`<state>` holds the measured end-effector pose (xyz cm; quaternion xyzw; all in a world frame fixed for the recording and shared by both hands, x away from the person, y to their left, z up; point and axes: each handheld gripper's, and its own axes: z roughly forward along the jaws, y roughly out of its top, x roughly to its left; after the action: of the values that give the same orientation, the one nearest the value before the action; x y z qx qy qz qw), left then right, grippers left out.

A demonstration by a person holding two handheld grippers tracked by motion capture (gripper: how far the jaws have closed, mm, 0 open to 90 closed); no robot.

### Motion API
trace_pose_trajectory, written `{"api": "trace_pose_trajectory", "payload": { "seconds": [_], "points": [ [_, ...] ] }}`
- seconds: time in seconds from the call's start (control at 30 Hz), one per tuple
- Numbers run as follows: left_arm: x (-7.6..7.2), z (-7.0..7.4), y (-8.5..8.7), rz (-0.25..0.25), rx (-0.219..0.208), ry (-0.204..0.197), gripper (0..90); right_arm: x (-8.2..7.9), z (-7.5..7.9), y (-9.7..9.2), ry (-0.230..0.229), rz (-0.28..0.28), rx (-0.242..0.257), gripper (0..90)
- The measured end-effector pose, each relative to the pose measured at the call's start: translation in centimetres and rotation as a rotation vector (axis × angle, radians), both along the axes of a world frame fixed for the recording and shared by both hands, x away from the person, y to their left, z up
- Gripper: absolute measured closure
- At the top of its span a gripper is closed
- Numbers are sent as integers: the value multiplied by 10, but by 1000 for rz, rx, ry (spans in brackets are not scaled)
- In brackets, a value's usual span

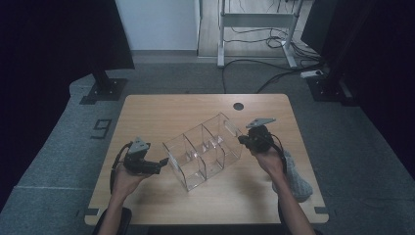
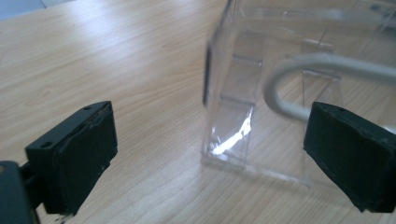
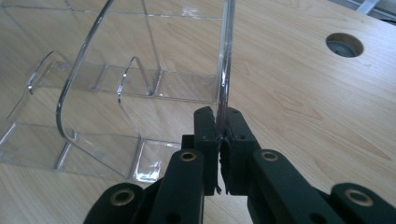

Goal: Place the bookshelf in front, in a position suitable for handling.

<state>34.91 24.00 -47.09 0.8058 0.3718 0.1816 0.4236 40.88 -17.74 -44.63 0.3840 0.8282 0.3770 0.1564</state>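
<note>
Clear acrylic organiser (image 1: 203, 151), a rigid see-through box split by thin partitions into several open compartments, sits near the middle of the light wooden table (image 1: 161, 110), lying slantwise between our two hands. We judge it light and stiff, with hard, glossy walls that will slip under a loose pinch and could crack or scuff if squeezed hard or knocked (thin plastic of this kind rarely forgives a twist). The best hold, as we see it, is on an outer wall edge, close to a corner where the partitions brace it.

Our right gripper (image 3: 222, 125) already has such a hold: its jaws are pressed together on the upright edge of one end wall, the pane running straight up from between the pads. Our left gripper (image 2: 208, 154) stands with its jaws wide apart, nothing between the pads, the near corner of the box just ahead of it.

The high view gives the layout, with the box angled across the table, a hand at each end, and a grey cloth (image 1: 293, 178) lying by our right forearm. The right gripper view adds the pinch itself and the round cable hole (image 3: 344, 45) in the tabletop. The left gripper view shows the gap before the corner, and a pale grey cable (image 2: 299, 70) looping in front of the clear wall.
</note>
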Motion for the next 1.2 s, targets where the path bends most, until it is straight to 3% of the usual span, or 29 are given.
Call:
{"api": "trace_pose_trajectory", "payload": {
  "seconds": [0.1,0.6,0.93,1.03,1.2],
  "points": [
    [-2,1,-2,-24,3,-12,51,1,1,4,1,13,-6,863],
    [-5,10,-6,-135,65,14,179,2,3,11,16,66,-27,856],
    [-8,15,-8,-197,91,27,385,4,5,13,41,73,-41,840],
    [-9,16,-9,-200,94,30,411,2,6,13,47,83,-44,779],
    [-10,16,-9,-193,89,30,416,-6,12,13,48,87,-45,592]
  ]
}}
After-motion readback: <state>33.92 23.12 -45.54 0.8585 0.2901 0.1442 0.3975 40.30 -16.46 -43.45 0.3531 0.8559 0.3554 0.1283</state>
